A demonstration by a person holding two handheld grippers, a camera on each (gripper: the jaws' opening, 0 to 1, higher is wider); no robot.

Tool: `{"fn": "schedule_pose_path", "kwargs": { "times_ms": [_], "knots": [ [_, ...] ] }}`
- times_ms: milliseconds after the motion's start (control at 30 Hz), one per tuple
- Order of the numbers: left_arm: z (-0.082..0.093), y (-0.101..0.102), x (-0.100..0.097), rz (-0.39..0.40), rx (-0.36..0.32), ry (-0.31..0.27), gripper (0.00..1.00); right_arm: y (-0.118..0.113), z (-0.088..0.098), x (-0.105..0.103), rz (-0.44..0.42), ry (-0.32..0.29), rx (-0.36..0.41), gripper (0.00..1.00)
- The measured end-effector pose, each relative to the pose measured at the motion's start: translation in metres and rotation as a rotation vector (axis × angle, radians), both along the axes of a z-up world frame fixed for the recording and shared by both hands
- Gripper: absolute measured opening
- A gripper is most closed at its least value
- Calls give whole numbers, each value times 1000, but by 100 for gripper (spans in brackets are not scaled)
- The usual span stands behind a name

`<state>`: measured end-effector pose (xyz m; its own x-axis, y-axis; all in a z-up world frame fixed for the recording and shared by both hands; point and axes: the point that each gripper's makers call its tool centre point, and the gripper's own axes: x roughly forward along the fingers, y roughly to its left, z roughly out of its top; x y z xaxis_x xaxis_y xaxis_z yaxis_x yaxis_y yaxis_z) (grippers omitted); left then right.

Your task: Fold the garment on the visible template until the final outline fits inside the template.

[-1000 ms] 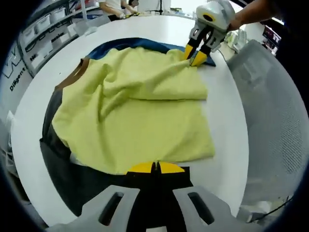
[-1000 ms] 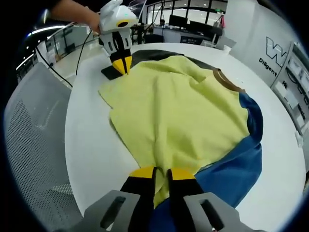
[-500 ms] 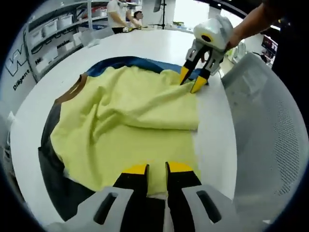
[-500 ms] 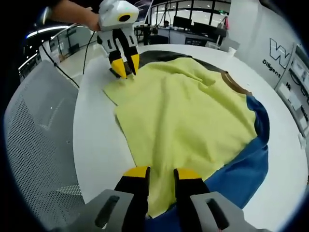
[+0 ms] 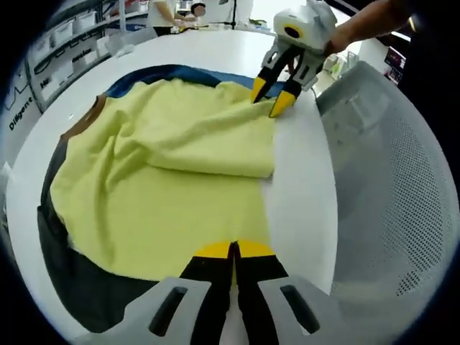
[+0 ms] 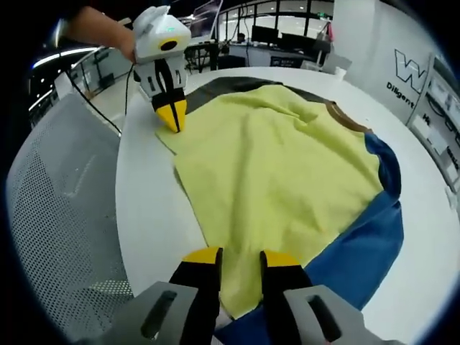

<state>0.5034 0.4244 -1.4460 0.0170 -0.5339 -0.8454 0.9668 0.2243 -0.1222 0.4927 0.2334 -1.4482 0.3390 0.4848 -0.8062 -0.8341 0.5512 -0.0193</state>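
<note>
A yellow garment (image 5: 172, 165) with a brown collar (image 5: 80, 123) lies spread over a blue and dark grey template (image 5: 79, 266) on a white round table (image 5: 302, 187). One side is folded over and rumpled. My left gripper (image 5: 233, 250) is shut, its tips meeting on the near hem. Across the cloth my right gripper (image 5: 269, 99) stands open over the far corner. In the right gripper view the garment (image 6: 280, 165) runs between my right gripper's (image 6: 233, 257) open tips, the left gripper (image 6: 171, 118) pinches the far corner, and the template's blue part (image 6: 359, 244) shows at the right.
A grey mesh chair (image 5: 388, 180) stands close against the table edge beside both grippers, and its back (image 6: 57, 215) also rises beside the table (image 6: 144, 215). Shelves with bins (image 5: 65, 29) line the far wall. A hand (image 5: 359, 25) holds the right gripper.
One second ago both grippers were shut on the garment's edge. Both then opened. The left gripper has since shut again on the hem; the right gripper stays open.
</note>
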Motion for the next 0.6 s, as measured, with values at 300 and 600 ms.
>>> {"fn": "schedule_pose_path", "kwargs": {
  "times_ms": [300, 600],
  "knots": [
    [-1, 19, -15, 14, 26, 96, 4, -6, 0, -14, 22, 12, -18, 14],
    [-2, 43, -31, 2, 80, 156, 4, -14, -1, -31, 41, 28, -29, 16]
  ]
}}
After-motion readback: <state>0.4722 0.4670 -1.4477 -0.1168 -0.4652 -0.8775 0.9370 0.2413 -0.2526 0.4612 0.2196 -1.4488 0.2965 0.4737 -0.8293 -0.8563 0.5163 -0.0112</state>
